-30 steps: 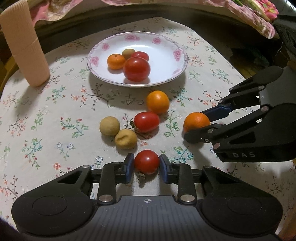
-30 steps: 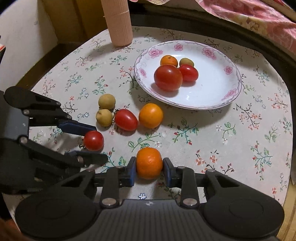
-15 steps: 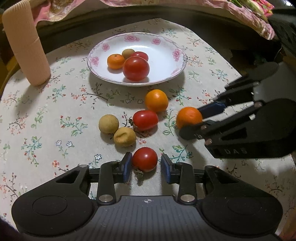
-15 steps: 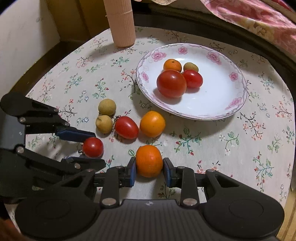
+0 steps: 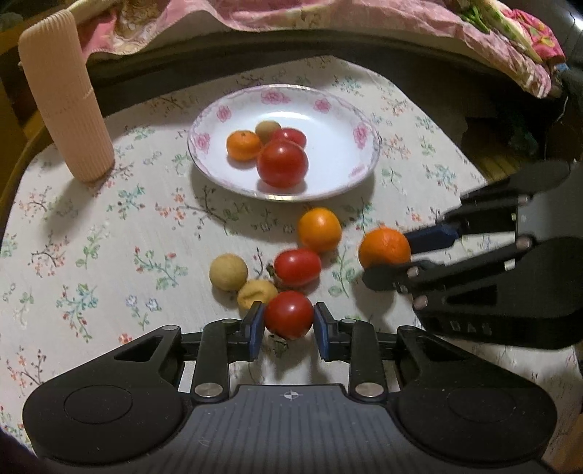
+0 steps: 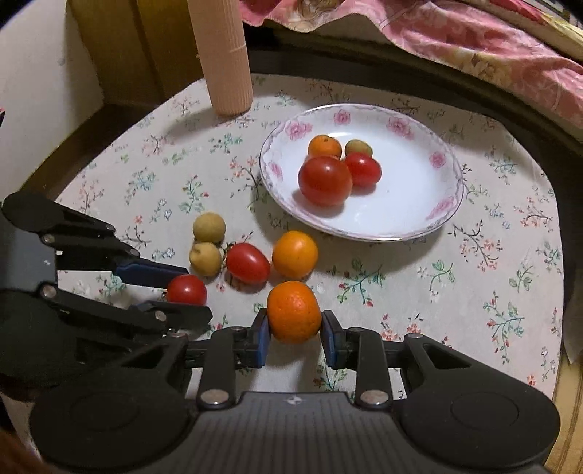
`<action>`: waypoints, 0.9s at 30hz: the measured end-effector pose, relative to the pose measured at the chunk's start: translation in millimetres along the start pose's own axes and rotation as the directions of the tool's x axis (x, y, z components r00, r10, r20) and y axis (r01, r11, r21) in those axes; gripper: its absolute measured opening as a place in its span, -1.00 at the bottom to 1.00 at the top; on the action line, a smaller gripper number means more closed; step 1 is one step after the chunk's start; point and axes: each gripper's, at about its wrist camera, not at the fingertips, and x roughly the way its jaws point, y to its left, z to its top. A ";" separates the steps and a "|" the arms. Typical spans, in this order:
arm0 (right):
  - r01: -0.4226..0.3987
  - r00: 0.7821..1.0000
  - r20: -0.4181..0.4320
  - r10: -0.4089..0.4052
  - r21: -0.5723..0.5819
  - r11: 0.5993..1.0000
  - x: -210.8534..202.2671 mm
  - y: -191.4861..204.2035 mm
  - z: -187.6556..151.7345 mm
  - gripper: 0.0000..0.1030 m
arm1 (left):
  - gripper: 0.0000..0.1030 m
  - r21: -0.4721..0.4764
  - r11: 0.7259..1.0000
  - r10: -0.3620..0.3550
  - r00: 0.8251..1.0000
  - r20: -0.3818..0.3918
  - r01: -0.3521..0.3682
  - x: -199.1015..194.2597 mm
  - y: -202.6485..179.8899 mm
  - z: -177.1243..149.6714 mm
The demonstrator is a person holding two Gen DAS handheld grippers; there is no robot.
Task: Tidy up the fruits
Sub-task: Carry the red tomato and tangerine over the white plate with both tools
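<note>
My left gripper (image 5: pixel 288 325) is shut on a small red tomato (image 5: pixel 288 314), lifted above the floral cloth; it also shows in the right wrist view (image 6: pixel 186 290). My right gripper (image 6: pixel 294 328) is shut on an orange mandarin (image 6: pixel 294 311), seen from the left wrist too (image 5: pixel 384 248). On the cloth lie an orange fruit (image 5: pixel 319 229), a red tomato (image 5: pixel 297 267) and two tan longans (image 5: pixel 228 271). The white flowered plate (image 5: pixel 342 160) holds a big tomato (image 5: pixel 282 164), a small tomato, a mandarin (image 5: pixel 243 145) and a longan.
A tall ribbed peach cup (image 5: pixel 65 94) stands at the back left of the round table. Pink bedding (image 5: pixel 328 25) lies beyond the table's dark far rim. Bare cloth lies right of the plate (image 6: pixel 503 255).
Both grippers have risen with their fruits and moved forward toward the plate. The tomato and the mandarin have left the cloth. Fruits on the cloth have not moved.
</note>
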 end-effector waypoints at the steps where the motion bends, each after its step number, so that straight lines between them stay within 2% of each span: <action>1: -0.001 1.000 -0.001 0.001 0.001 1.000 0.2 -0.9 -0.3 -0.38 | -0.29 -0.001 1.000 0.000 1.000 0.005 0.000 -0.6 0.6 2.7; 14: -0.033 0.999 0.036 0.032 0.038 0.999 -8.2 -11.8 11.2 -0.38 | -0.31 -0.026 1.000 0.003 0.999 0.051 -0.002 -0.6 2.3 31.6; 27: 0.002 0.997 0.082 -0.008 0.076 0.997 -10.4 -25.4 28.6 -0.38 | -0.32 -0.074 0.997 0.022 0.995 0.102 -0.014 -1.8 6.2 56.5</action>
